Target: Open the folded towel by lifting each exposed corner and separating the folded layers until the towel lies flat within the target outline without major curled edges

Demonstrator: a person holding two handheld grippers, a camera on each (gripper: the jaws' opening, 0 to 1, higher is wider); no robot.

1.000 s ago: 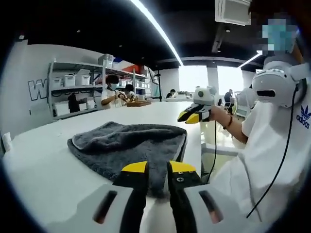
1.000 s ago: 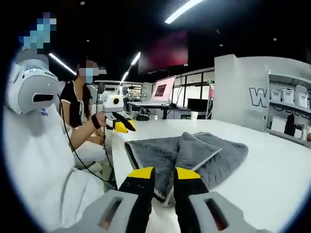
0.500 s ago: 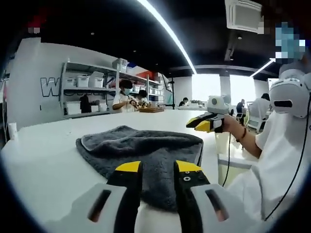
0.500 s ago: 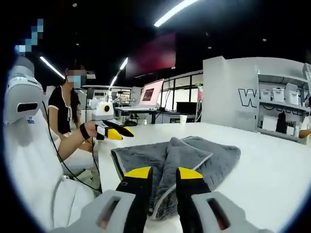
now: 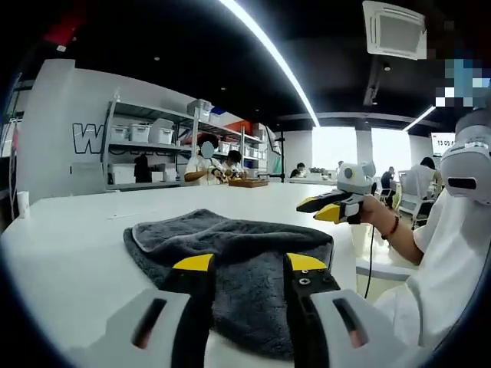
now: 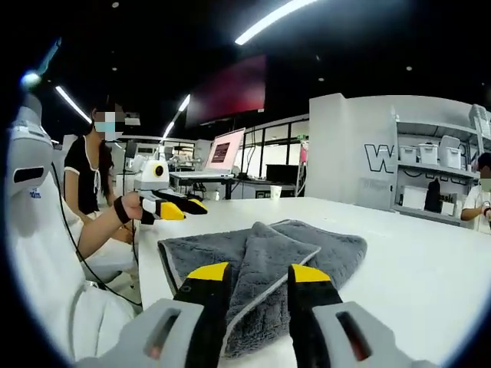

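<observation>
Holding our left hand-held gripper low over the near edge of the gray towel, we have its yellow tips a little way apart with nothing between them. A second ago the towel looked smaller and farther off in the left gripper view, so we have come closer to it. The towel lies on the white table, folded, with one layer on top of another. In the right gripper view we see the towel from the other side, and a folded flap with a pale edge points at us. Our right hand-held gripper is also nearer than it was, with its tips a little apart and empty, right by that flap. The other hand-held gripper hangs in the air past the far side of the towel. We think both are getting ready to pinch a corner, so the opening has not started yet. We cannot see any outline on the table. Far back on the shelves there are white bins, but we cannot tell what is in them.
</observation>
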